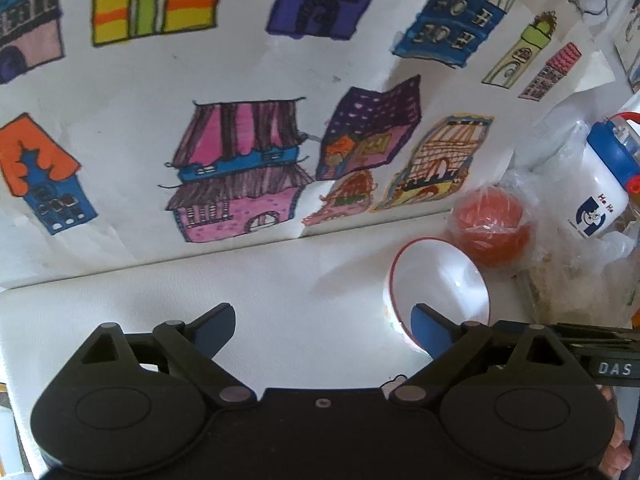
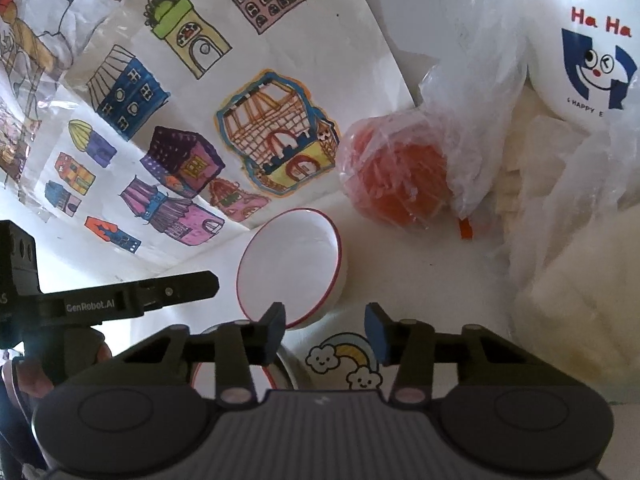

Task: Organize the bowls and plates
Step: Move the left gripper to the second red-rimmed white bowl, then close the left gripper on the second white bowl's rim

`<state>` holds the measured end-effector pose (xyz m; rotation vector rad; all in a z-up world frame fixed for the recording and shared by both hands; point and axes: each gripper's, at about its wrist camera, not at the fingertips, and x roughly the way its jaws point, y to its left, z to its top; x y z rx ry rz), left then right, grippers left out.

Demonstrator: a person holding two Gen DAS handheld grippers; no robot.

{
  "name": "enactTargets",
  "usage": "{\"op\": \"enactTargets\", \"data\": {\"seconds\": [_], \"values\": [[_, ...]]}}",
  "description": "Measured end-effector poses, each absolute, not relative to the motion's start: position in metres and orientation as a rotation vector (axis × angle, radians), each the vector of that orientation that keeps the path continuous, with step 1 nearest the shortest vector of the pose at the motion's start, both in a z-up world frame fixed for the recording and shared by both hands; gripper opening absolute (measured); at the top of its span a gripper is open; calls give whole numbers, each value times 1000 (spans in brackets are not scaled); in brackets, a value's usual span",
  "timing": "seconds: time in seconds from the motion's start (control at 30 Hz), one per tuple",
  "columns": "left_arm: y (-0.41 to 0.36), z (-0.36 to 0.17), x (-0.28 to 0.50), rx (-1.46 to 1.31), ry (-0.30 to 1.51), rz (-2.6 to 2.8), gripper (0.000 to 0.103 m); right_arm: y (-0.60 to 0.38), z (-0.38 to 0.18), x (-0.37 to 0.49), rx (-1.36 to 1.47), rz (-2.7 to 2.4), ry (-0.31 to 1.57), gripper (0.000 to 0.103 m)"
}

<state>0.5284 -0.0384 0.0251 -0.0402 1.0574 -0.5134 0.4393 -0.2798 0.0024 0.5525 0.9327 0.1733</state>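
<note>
We read "Ha Ha" in red on the white bottle, above a blue cartoon face and small print starting "HAPPY"; the left wrist view shows the same bottle with a blue cap and red trim. "GenRobot.AI" is printed in white on the black bar of the left gripper, and "DAS" shows on the black bar at the right edge of the left wrist view.

The white bowl has a thin red rim and a smooth, glossy inside. It sits on the white table, near the foot of the children's drawing sheet of coloured houses. In the right wrist view the bowl looks tilted, its mouth turned toward the camera.

Our left gripper has its jaws spread wide, holding nothing; its right blue pad overlaps the bowl's near rim, and we cannot tell whether it touches. Our right gripper is also released, its dark blue pads apart, just short of the bowl. Below it lies a rainbow-and-clouds print on a white surface, beside a red-rimmed plate, mostly hidden.

Just beyond the bowl sits an orange ball wrapped in crinkled clear plastic, against a translucent plastic bag.
</note>
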Motion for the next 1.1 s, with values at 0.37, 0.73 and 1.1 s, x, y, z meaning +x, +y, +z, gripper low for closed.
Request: {"op": "enactTargets", "data": {"seconds": [0.37, 0.73, 1.1], "values": [[-52, 21, 530, -31, 1078, -557, 69, -278, 1, 445, 537, 155, 921, 36], [-71, 15, 538, -58, 1106, -593, 45, -275, 0, 450, 526, 152, 920, 23], [-90, 8, 538, -52, 1133, -608, 25, -274, -1, 452, 513, 151, 920, 22]]}}
